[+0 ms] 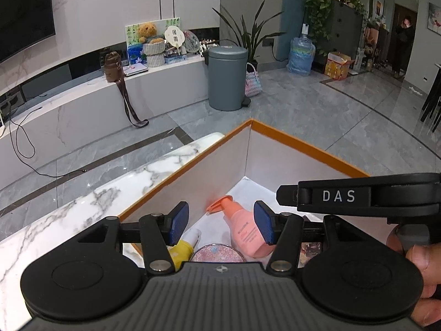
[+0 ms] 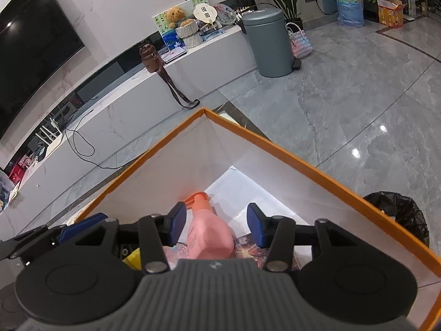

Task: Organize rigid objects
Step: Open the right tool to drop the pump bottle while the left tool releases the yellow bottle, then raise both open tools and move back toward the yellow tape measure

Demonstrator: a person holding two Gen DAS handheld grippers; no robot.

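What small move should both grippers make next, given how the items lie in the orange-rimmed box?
Probably lift both clear of the orange-rimmed cardboard box. The pink plastic pump bottle lies on the box floor, and the open left gripper and open right gripper hold nothing, so the placing looks finished.

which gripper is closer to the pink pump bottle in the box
Hard to call, probably right. The right gripper hangs open directly over the pink pump bottle, which lies between its pads. The left gripper hovers open alongside, the bottle toward its right pad.
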